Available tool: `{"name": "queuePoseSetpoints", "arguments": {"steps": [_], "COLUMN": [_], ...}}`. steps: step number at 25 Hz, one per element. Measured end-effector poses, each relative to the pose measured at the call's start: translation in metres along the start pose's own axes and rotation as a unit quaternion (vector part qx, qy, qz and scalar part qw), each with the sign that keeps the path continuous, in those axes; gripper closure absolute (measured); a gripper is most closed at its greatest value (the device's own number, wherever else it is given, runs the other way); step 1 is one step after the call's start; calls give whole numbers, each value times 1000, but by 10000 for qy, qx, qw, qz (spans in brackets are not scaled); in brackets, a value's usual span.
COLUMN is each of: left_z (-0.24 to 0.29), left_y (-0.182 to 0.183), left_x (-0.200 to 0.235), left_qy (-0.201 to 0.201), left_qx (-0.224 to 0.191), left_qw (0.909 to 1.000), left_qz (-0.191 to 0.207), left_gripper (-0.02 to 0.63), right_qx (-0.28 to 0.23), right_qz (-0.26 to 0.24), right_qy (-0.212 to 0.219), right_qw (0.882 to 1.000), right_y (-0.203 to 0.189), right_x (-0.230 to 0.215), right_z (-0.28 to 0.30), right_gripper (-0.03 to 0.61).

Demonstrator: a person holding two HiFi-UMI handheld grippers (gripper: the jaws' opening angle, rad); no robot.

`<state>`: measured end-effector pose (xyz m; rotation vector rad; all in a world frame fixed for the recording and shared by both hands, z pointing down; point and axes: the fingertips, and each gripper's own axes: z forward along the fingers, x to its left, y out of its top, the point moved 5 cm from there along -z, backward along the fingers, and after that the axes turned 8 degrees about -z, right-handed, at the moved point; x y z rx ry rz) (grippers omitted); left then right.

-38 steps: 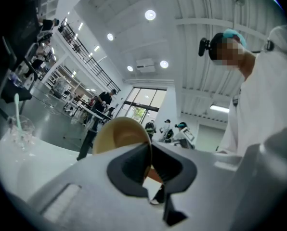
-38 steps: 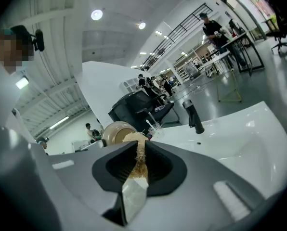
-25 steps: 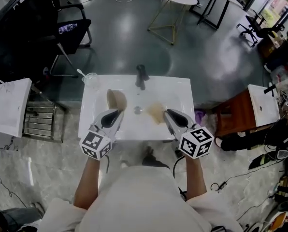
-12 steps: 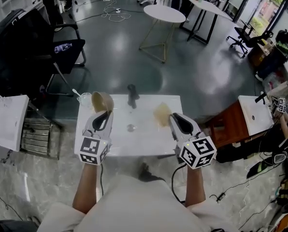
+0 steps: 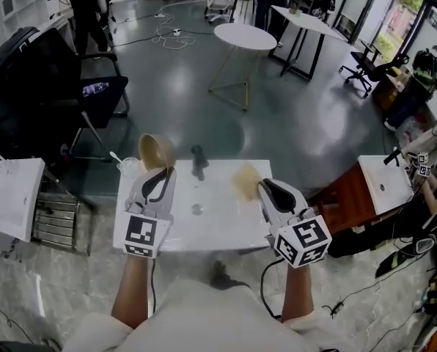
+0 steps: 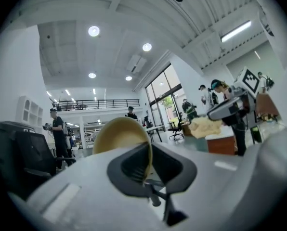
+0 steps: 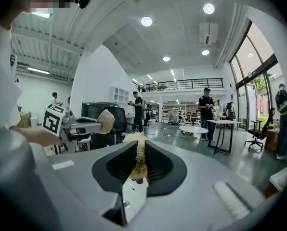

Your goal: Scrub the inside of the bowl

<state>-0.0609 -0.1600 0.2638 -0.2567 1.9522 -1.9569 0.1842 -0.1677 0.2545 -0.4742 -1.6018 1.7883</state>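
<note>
My left gripper point(image 5: 163, 171) is shut on the rim of a tan bowl point(image 5: 155, 151), held on edge above the back left corner of the white sink point(image 5: 226, 229). In the left gripper view the bowl point(image 6: 117, 134) stands upright between the closed jaws of that gripper point(image 6: 146, 163). My right gripper point(image 5: 262, 185) is shut on a straw-coloured scrub pad point(image 5: 245, 177) over the sink's right side. The pad point(image 7: 138, 154) sits pinched in that gripper point(image 7: 137, 161) in the right gripper view. Bowl and pad are well apart, with the black faucet point(image 5: 198, 160) between them.
A clear cup with a spoon point(image 5: 127, 166) stands at the sink's back left corner, just beside the bowl. A black chair point(image 5: 72, 86) and a white box point(image 5: 12, 196) are to the left. A brown cabinet point(image 5: 350, 196) is on the right, a round table point(image 5: 245, 37) behind.
Both grippers rose out of the basin. The bowl went up and left to the sink's back corner, and the pad moved right. The head view tilted up toward the room.
</note>
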Motion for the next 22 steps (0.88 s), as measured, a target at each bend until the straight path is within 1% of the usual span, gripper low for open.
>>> {"name": "queuePoseSetpoints", "arguments": {"steps": [5, 10, 15, 22], "left_z": [3, 4, 6, 13], "left_y": [3, 2, -1, -4], "left_x": [1, -3, -7, -5], "left_qy": [-98, -134, -191, -250], "left_qx": [-9, -32, 31, 136], "left_qw": [9999, 9999, 9998, 9995], "left_qz": [76, 70, 54, 136], "left_gripper": [598, 598, 598, 598], "right_qx": [52, 72, 146, 188], "right_qz": [42, 26, -28, -31], "right_qy": [-36, -6, 47, 33], "right_qw": [10000, 10000, 9999, 9998], "right_y": [-3, -4, -6, -5], "right_x": [-3, -2, -1, -6], "right_z": [3, 4, 7, 16], "right_gripper": [526, 526, 526, 526]}}
